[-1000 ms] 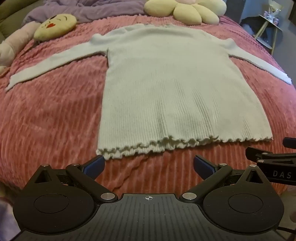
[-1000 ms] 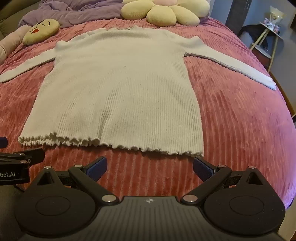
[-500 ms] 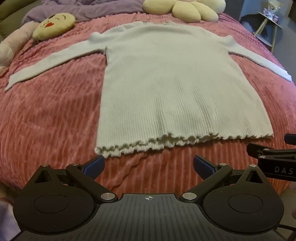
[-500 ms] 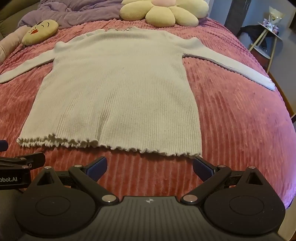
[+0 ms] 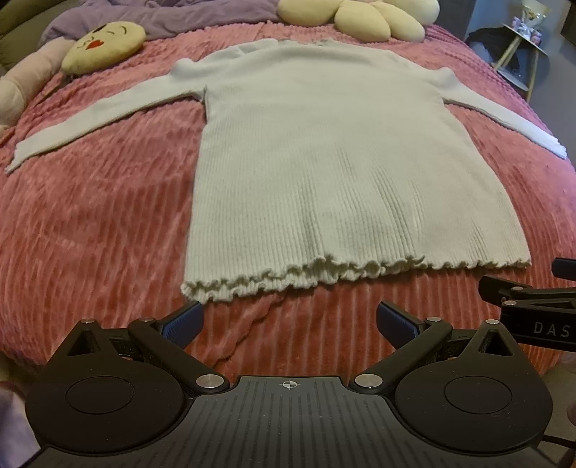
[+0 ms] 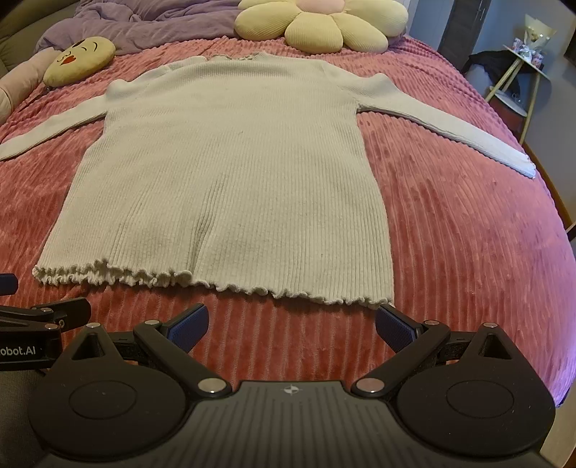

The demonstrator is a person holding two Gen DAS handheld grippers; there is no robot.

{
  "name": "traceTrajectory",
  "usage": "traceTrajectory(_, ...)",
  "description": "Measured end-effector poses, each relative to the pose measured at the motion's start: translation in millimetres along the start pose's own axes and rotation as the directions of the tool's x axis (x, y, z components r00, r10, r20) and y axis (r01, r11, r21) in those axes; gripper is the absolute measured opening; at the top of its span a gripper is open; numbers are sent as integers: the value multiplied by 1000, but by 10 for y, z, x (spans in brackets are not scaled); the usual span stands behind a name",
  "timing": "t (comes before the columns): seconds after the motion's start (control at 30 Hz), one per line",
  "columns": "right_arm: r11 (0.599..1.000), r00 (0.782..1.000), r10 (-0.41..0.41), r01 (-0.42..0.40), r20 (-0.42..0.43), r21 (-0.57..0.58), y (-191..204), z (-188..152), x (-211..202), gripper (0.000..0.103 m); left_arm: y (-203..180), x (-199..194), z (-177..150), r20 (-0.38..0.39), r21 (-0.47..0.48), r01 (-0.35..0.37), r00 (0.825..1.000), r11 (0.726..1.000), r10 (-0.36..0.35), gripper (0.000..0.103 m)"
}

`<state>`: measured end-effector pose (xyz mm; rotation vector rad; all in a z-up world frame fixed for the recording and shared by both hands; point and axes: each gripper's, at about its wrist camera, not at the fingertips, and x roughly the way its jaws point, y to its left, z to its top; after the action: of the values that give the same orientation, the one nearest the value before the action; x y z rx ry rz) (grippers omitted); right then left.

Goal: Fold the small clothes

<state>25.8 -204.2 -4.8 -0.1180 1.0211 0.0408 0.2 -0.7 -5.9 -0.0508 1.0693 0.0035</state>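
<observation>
A cream ribbed long-sleeved top [image 5: 334, 162] [image 6: 230, 180] lies flat on a pink ribbed bedspread [image 5: 90, 216] [image 6: 468, 252], sleeves spread out, frilled hem toward me. My left gripper [image 5: 289, 324] is open just short of the hem's left half, nothing between its blue pads. My right gripper [image 6: 291, 324] is open too, its right pad close to the hem's right corner [image 6: 385, 300]. Each gripper shows at the edge of the other's view: the right one [image 5: 522, 298] and the left one [image 6: 43, 316].
A yellow face cushion [image 5: 104, 45] [image 6: 81, 59] and a flower cushion [image 6: 316, 25] [image 5: 363, 18] lie at the bed's far end, with a purple quilt [image 6: 144, 25] behind. A small side table [image 6: 525, 68] stands to the right. A pink plush [image 5: 25, 82] lies far left.
Both grippers have edged forward, so the hem sits a little nearer to the pads. Both stay open. The top has not moved.
</observation>
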Motion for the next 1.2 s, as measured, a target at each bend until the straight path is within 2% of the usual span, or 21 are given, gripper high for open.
traceTrajectory(1.2,1000,1000,-2,2,7,-2,0,5,-13,99,6,55,-21,-27,-13,0,1000,1000,0,103)
